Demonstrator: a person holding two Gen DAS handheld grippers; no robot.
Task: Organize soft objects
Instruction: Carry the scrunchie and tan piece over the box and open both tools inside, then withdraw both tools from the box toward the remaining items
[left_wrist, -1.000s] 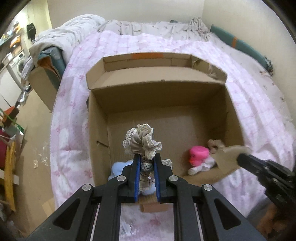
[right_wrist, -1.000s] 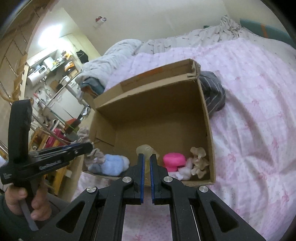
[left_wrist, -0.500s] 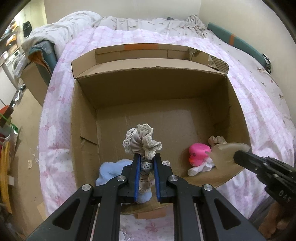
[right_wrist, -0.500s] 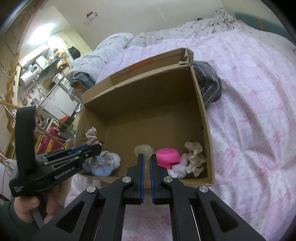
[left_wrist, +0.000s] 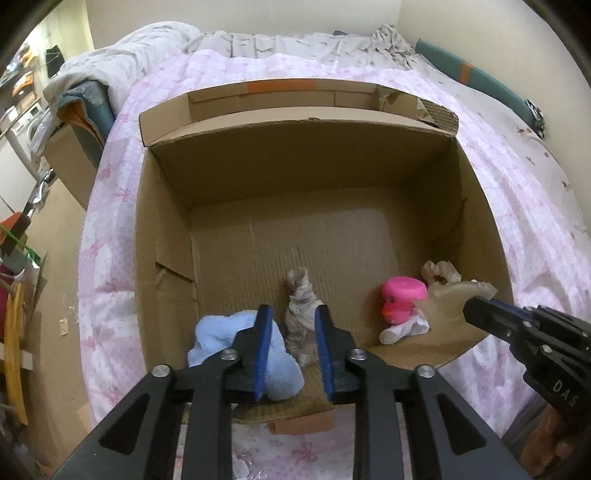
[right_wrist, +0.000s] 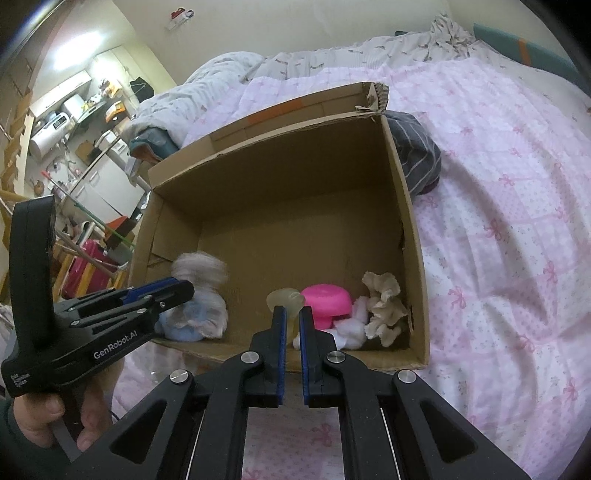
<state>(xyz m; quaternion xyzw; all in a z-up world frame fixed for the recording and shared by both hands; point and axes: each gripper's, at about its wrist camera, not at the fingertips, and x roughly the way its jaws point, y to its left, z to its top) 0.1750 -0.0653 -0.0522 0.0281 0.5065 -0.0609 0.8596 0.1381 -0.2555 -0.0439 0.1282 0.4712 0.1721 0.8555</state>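
A bed (right_wrist: 517, 184) with a pink bow-print quilt (left_wrist: 535, 206) fills the room, against cream walls (left_wrist: 240, 14). Left of the bed: tan floor (left_wrist: 55, 236), a lit kitchen area (right_wrist: 74, 110).

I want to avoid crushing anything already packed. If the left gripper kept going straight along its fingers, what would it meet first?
Probably the beige lace scrunchie lying loose between the opening jaws of the left gripper, then the cardboard box floor; depth is uncertain.

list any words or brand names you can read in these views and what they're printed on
"GenRobot.AI": white print on the side of the left hand-held gripper, right wrist view.
"DAS": partial white letters on the right hand-held gripper, cut off by the frame edge.
Small white lines at the left hand-held gripper's rear corner: too blurred to read.
Cardboard box: no print visible.
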